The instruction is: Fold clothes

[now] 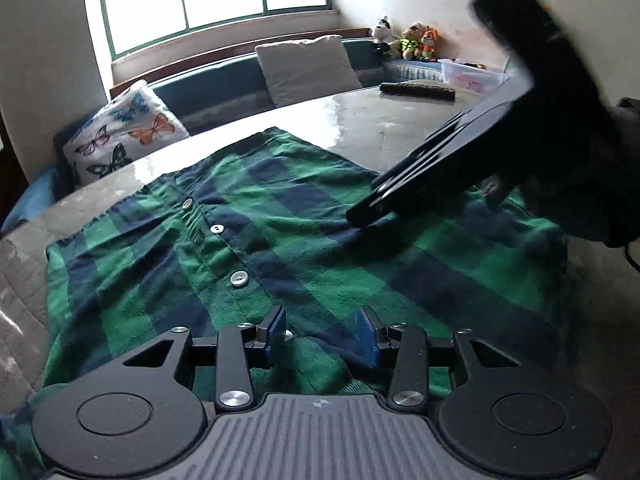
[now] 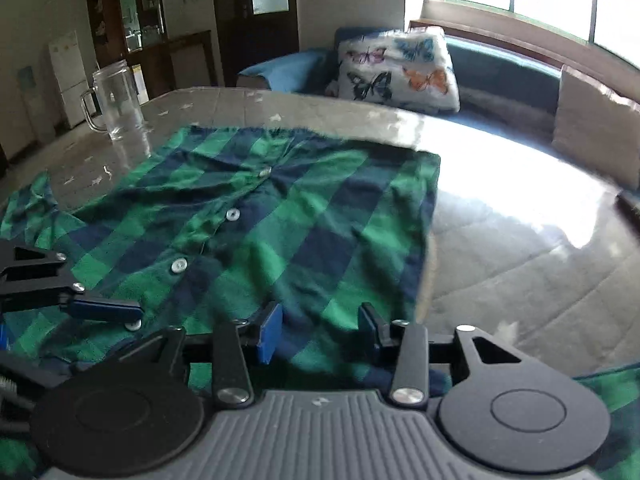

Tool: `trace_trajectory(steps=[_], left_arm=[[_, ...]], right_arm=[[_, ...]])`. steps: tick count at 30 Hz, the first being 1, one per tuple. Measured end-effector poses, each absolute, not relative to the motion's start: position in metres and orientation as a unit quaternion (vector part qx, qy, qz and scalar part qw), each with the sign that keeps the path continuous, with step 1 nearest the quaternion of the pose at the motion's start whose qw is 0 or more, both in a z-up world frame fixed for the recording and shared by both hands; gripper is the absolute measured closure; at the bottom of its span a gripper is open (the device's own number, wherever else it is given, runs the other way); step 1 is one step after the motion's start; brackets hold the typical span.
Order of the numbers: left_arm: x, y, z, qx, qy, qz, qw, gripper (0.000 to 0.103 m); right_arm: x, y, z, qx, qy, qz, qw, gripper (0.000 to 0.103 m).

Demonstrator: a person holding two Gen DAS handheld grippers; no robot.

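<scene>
now: your hand-held grippers [image 1: 325, 330] [image 2: 320, 330] both parted, unclenched, over plaid shirt [image 1: 280, 216] lower centre; placket runs toward upper left.

Butterfly cushion [image 2: 398, 70] on bench; glass jug [image 2: 116, 100] on table [image 2: 500, 248] (empty); plush toys [image 1: 412, 40] by window.

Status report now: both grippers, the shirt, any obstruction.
Left gripper open over plaid shirt. Right gripper open, fabric between pads, not pinched. Shirt flat, buttoned. Glass mug near far edge.
</scene>
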State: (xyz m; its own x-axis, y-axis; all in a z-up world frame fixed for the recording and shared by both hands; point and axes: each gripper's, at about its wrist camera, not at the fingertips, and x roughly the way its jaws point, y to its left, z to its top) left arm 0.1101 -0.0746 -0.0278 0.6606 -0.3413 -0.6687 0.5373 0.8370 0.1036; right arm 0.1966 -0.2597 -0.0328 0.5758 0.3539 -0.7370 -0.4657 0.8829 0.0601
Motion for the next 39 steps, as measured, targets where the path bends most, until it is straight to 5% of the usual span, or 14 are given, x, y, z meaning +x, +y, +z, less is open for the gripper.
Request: trace_trajectory(steps=[23,39], left_arm=[[0.052,-0.075,-0.026,0.15,0.33,-0.261,0.895,0.055],[0.051,-0.097,-0.003,0.152,0.307,-0.282,0.896,0.053]], right_arm=[[0.107,-0.262,-0.024,-0.149,0.378,0.262,0.875,0.071],[0.053,-0.332,0.008,-0.094,0.368,0.232,0.896,0.056]])
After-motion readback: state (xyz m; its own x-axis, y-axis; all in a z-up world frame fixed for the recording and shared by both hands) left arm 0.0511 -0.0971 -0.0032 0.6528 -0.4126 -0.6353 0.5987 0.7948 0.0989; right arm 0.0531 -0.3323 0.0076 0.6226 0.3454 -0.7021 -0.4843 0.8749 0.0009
